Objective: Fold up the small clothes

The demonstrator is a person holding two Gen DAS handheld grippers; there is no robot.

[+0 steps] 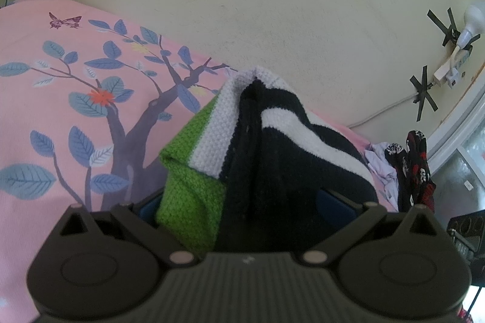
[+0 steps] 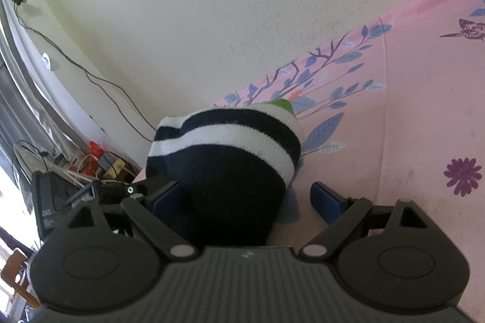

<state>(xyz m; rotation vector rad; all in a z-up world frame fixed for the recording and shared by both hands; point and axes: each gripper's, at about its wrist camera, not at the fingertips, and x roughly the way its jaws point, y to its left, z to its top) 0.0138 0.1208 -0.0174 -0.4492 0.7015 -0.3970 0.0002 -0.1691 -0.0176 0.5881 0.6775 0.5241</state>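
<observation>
**Two grippers, one striped knit above the bed**

Two grippers share one garment: a small knit in navy, white and green stripes.

Left wrist view: the knit rises bunched between the fingers of the left gripper. Green band on the left, white next, navy folds in the middle, and a white stripe running down to the right. Blue pads peek out on either side of the cloth, pressed against it; the left gripper pinches the knit. Behind it lies the bed, covered by a pink sheet printed with a tree, blue leaves and a butterfly. A small heap of clothes, pale lilac and black-red print, sits at the far right edge of the bed, near the wall. A cable and plug are taped to the wall with black strips.

Right wrist view: the same knit shows its navy body and white stripes, a bit of green at the top. It rests against the left blue pad of the right gripper; the right pad stands clear of the cloth, with pink sheet showing in the gap. Right gripper is spread. Pink bed fills the right side; cluttered wires and boxes lie at lower left.
</observation>
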